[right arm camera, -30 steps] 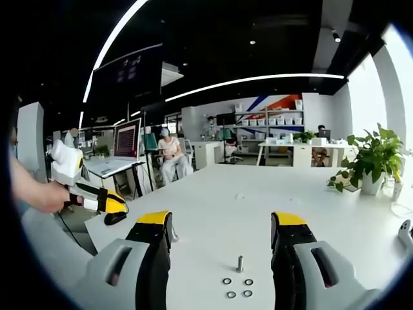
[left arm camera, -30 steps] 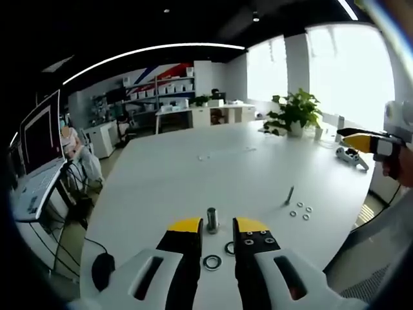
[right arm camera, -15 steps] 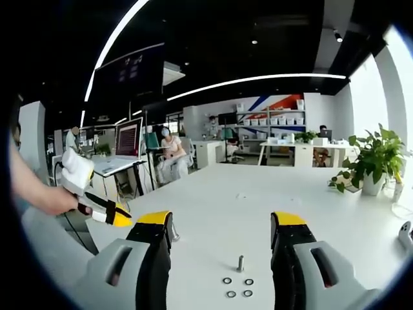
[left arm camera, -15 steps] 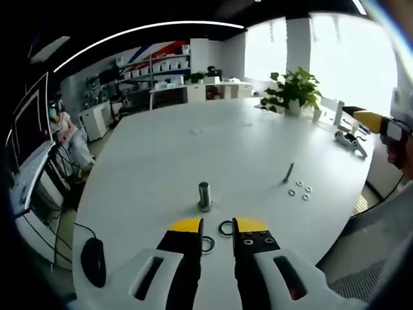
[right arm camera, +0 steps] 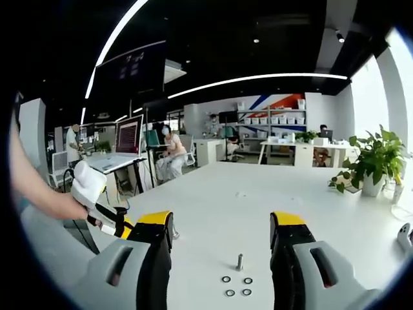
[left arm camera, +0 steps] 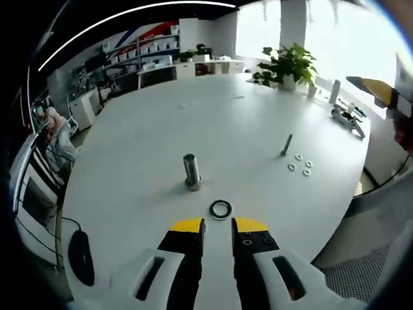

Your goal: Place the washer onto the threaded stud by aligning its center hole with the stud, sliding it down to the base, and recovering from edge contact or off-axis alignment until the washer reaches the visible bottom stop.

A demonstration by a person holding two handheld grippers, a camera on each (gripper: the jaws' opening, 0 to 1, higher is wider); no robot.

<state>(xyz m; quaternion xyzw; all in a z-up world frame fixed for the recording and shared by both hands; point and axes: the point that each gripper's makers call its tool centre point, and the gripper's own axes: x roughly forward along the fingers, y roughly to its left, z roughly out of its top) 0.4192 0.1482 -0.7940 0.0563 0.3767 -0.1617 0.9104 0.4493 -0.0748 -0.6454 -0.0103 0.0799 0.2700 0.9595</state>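
Start at the threaded stud [left arm camera: 191, 172], standing upright on the white worktop [left arm camera: 142, 129]. One washer [left arm camera: 220, 208] lies flat just right of it, in front of your left gripper [left arm camera: 218, 227], whose fingers are nearly closed and hold nothing. Judging from this, the pickup comes next: come down squarely, pinch the washer's rim, keep it level, then centre its hole over the stud. Further right stand one slim bolt [left arm camera: 286, 144] and three small washers [left arm camera: 299, 164]. Your right gripper [right arm camera: 221, 226] has its fingers wide apart, empty, framing that bolt and three washers.
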